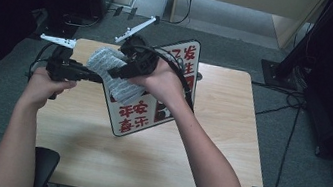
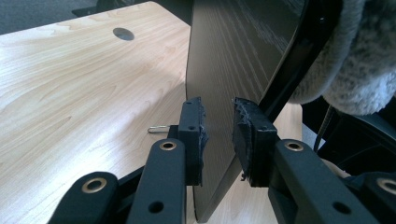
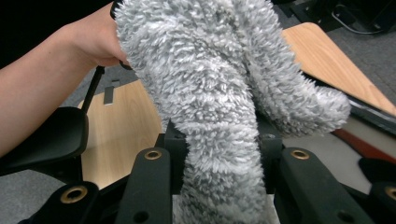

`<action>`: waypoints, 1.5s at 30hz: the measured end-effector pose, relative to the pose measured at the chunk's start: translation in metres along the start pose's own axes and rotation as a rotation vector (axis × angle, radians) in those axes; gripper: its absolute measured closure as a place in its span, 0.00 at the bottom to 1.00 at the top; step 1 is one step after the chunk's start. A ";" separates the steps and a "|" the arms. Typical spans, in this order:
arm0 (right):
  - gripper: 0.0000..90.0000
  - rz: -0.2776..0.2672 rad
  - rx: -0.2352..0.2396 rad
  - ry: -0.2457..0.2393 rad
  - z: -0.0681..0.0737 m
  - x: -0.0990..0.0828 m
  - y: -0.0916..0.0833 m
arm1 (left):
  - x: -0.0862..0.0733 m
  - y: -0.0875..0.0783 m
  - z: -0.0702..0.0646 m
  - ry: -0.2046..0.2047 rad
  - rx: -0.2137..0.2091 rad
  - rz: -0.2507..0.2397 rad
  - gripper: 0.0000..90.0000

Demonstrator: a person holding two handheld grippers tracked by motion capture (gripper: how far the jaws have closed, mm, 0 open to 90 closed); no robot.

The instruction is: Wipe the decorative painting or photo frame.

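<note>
A white sign board [image 1: 150, 116] with red characters and a black rim stands tilted over the wooden table [image 1: 219, 132]. My left gripper [image 1: 98, 78] grips its left edge. In the left gripper view the board's dark back [image 2: 233, 56] runs between the pads of that gripper [image 2: 219, 135], which is shut on it. My right gripper [image 1: 125, 69] is shut on a grey fluffy cloth [image 1: 108, 61] and holds it against the board's upper left part. The cloth [image 3: 210, 93] bulges out from between the right gripper's [image 3: 217, 140] jaws, above the board's white face [image 3: 322, 151].
The table top [image 2: 84, 84] has a round cable hole [image 2: 123, 33], and a small metal pin [image 2: 159, 129] lies near the board's foot. Cables [image 1: 290, 100] trail over the grey floor to the right, near a black stand [image 1: 285, 67]. A black chair [image 1: 45, 160] sits at the near edge.
</note>
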State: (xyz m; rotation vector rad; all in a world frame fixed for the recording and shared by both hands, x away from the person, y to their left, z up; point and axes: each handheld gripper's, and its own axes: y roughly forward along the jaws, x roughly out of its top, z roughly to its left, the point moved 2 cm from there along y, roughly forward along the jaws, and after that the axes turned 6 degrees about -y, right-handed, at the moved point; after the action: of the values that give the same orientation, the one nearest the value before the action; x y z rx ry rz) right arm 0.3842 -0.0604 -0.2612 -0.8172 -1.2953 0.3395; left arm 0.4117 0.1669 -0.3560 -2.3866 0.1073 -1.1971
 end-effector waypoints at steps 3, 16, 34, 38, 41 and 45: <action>0.75 -0.005 0.009 0.004 0.000 -0.003 0.003 | 0.000 0.000 0.000 0.001 0.001 0.001 0.81; 0.75 -0.017 0.024 0.005 0.001 -0.010 0.008 | 0.000 0.000 -0.001 0.006 0.002 0.001 0.81; 0.75 0.020 0.041 0.011 0.002 -0.030 0.023 | 0.000 0.001 0.000 -0.001 0.005 0.001 0.81; 0.75 0.017 0.047 0.011 0.002 -0.034 0.026 | 0.000 0.001 0.000 -0.002 0.005 0.001 0.82; 0.75 0.020 0.051 0.008 0.002 -0.038 0.029 | 0.000 0.001 0.000 -0.003 0.005 0.000 0.82; 0.75 0.017 0.051 0.006 0.003 -0.042 0.031 | 0.000 0.001 0.000 -0.004 0.004 0.003 0.82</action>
State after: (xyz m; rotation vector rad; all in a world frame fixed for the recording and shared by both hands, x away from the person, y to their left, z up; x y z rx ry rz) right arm 0.3770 -0.0651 -0.3126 -0.7855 -1.2701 0.3823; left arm 0.4119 0.1662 -0.3560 -2.3841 0.1070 -1.1904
